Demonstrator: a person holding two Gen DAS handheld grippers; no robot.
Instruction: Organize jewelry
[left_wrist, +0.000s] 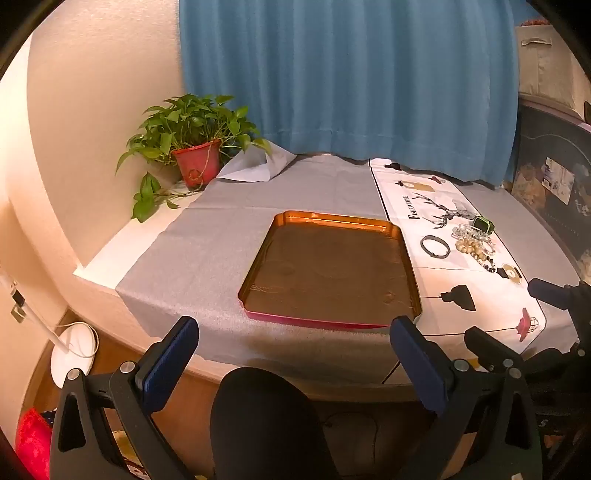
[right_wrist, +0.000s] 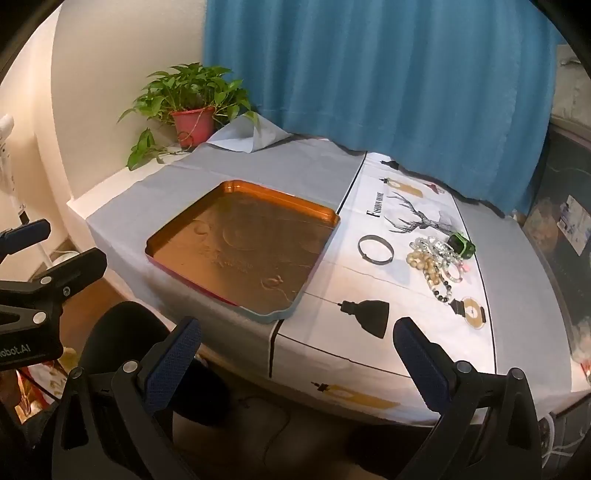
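Both tools hung off the near edge of the worktop (left_wrist: 207, 236), jaws spread wide and empty: the left tool (left_wrist: 293, 354) facing the orange tray (left_wrist: 332, 221), the right tool (right_wrist: 297, 356) beside it. The jewelry lay right of the tray on the printed cloth (right_wrist: 424, 354): a dark bangle (right_wrist: 375, 249), then a heap of bead bracelets (right_wrist: 436, 266) touching a green watch (right_wrist: 461, 246).

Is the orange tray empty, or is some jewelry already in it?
Empty. The orange tray shows only its bare patterned bottom; the bracelets lie beside it on the white cloth.
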